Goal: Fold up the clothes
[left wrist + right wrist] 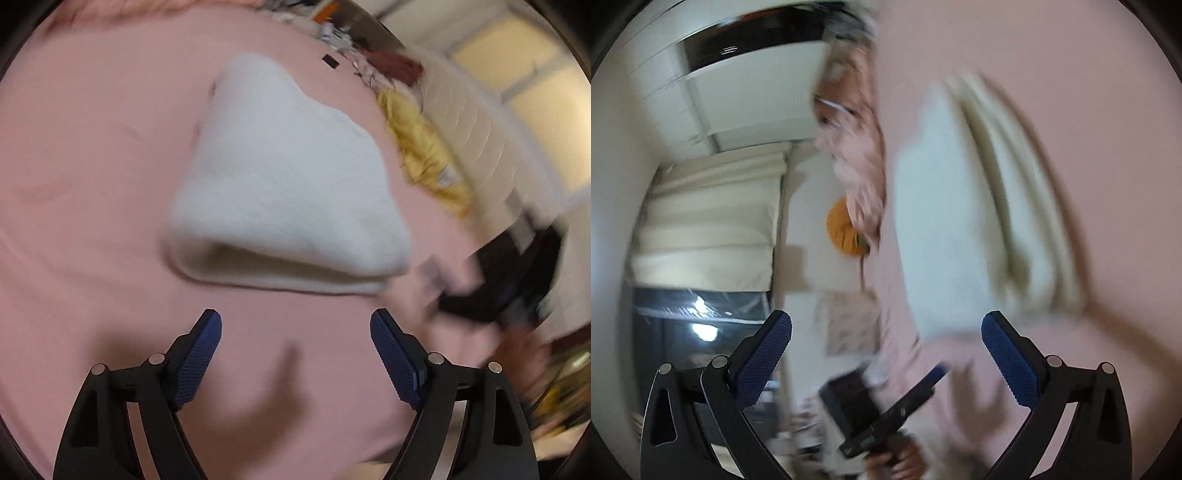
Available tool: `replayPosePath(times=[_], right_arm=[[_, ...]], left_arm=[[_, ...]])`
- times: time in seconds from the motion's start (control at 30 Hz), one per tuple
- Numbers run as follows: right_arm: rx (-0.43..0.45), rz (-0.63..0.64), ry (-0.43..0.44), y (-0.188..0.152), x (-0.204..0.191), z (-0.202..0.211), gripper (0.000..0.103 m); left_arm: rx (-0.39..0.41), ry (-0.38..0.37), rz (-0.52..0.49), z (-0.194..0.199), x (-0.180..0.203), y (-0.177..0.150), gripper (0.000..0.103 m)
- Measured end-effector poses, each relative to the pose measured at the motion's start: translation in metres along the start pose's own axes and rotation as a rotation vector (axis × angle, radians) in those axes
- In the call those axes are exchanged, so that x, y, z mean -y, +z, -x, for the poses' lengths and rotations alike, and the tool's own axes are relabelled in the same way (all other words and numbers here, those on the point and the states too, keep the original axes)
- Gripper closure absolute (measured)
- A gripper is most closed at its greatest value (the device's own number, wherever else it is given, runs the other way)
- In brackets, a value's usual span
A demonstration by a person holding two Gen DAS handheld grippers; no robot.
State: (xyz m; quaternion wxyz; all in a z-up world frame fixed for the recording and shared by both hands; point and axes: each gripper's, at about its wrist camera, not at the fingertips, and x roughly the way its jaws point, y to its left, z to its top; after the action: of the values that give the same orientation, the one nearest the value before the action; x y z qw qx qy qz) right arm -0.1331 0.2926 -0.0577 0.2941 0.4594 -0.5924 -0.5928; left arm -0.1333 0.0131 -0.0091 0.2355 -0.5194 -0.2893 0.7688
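I've got both grippers free over the bed w/ nothing in either. Left gripper (pixel 295 354) has its jaws wide apart, blue pads (pixel 199 362) clear of everything, only bare pink sheet (pixel 92 166) between them; it points down at the sheet just short of the towel (pixel 280 184). Towel is white, folded into a thick wedge, lying flat about mid-sheet, its rolled fold edge nearest my left jaws, not touching them. Toward the sheet's far right edge I see a yellow garment (pixel 424 147) crumpled, a dark red one (pixel 395 62) behind it, and a small black tag (pixel 330 61) on the sheet near the far edge. Right gripper (pixel 886 350) is also spread wide, nothing between the pads; pic is heavily blurred. From the right wrist cam the towel (pixel 960 221) sits ahead and right of the jaws, stacked layers showing along one side, still on the sheet (pixel 1071 92). Its near corner looks close to the right-hand pad, but w/ the blur I can't tell if it touches. Below centre in that view the left gripper (pixel 886 406) shows as a black block held by a hand (pixel 897 461) at the sheet's edge. An orange round thing (pixel 844 229) hangs beyond the sheet's edge; can't tell what it is.
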Motion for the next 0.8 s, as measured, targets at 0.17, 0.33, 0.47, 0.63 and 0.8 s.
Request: replayPosePath(times=[0.17, 0.33, 0.47, 0.63, 0.8], right_arm=[[-0.039, -0.025, -0.071, 0.006, 0.031, -0.019, 0.001], [-0.025, 0.019, -0.054, 0.018, 0.045, -0.020, 0.002], [-0.058, 0.099, -0.148, 0.021, 0.043, -0.025, 0.078], [0.063, 0.052, -0.099, 0.016, 0.050, -0.004, 0.091], [0.074, -0.040, -0.068, 0.019, 0.063, 0.001, 0.059]], left_arm=[[0.021, -0.175, 0.242, -0.036, -0.013, 0.005, 0.033], [0.139, -0.228, 0.367, -0.045, -0.024, 0.012, 0.033], [0.190, -0.229, 0.375, -0.046, -0.024, 0.016, 0.055], [0.216, -0.222, 0.366, -0.047, -0.022, 0.016, 0.091], [0.262, -0.221, 0.378, -0.033, -0.024, 0.010, 0.054]])
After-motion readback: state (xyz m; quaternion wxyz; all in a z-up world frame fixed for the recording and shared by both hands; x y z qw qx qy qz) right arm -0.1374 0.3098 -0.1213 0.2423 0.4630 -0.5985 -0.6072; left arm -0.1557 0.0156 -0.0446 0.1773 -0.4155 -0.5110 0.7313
